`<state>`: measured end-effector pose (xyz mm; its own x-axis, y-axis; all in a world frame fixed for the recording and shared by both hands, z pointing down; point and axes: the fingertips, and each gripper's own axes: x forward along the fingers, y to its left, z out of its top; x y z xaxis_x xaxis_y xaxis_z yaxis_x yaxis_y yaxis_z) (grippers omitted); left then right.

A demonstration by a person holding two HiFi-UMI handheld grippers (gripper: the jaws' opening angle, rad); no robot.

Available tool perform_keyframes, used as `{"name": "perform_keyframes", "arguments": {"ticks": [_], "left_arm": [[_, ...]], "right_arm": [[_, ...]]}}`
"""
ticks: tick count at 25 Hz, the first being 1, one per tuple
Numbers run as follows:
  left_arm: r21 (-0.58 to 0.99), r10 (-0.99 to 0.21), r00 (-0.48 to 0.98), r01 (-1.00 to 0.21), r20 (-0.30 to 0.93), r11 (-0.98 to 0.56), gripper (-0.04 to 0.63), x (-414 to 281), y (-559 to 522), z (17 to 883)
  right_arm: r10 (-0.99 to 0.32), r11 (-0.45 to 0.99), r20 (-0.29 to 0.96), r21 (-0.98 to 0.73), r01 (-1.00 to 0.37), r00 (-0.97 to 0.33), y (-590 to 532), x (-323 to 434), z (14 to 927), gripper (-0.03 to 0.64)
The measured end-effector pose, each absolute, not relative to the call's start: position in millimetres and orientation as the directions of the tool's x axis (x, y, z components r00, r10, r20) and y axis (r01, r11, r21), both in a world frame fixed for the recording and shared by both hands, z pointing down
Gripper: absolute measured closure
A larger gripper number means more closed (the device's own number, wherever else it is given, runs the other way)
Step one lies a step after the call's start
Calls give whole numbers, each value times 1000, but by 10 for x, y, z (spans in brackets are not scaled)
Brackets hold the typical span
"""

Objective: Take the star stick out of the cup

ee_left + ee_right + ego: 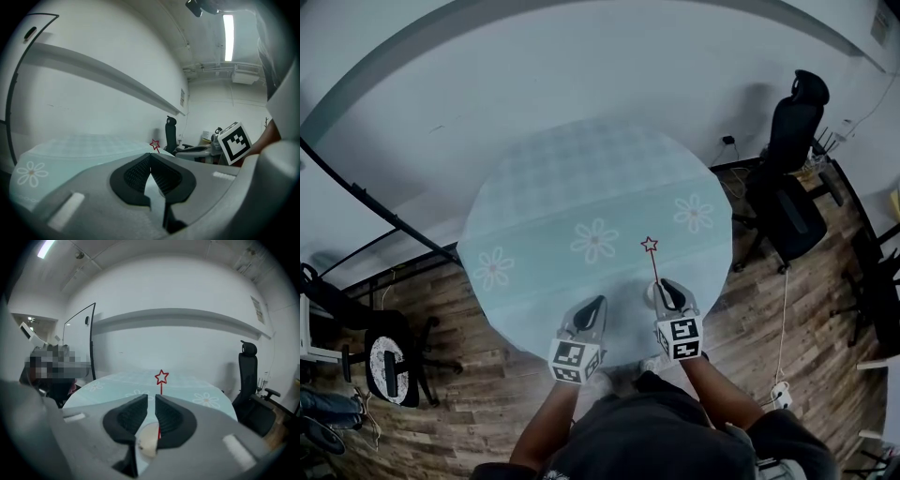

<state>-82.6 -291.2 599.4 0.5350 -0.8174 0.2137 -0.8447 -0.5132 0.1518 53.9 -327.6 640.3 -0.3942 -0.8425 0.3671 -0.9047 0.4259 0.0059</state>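
A red star stick (650, 246) stands upright in a white cup (652, 292) near the front edge of the round table (581, 187). My right gripper (672, 294) hovers just behind the cup and covers most of it. In the right gripper view its jaws (151, 397) stand a narrow gap apart with nothing between them. The star stick (161, 377) rises just beyond them, and the cup (148, 439) shows pale below. My left gripper (592, 311) hangs over the table edge to the left, with its jaws (150, 157) touching at the tips and empty. From there the star stick (154, 145) shows small.
The table carries a pale teal cloth with flower prints (595, 240). A black office chair (792, 178) stands right of the table on the wooden floor, and another chair (386, 367) at the lower left. A white wall lies behind the table.
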Motion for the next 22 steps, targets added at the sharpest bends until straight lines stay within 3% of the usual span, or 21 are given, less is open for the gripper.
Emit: {"name": "perform_keyframes", "arguments": {"ticks": [22], "left_arm": [[175, -835, 489, -872, 252, -458, 591, -868, -3219, 6175]], "right_arm": [[-745, 463, 553, 24, -886, -374, -3724, 540, 6995, 557]]}}
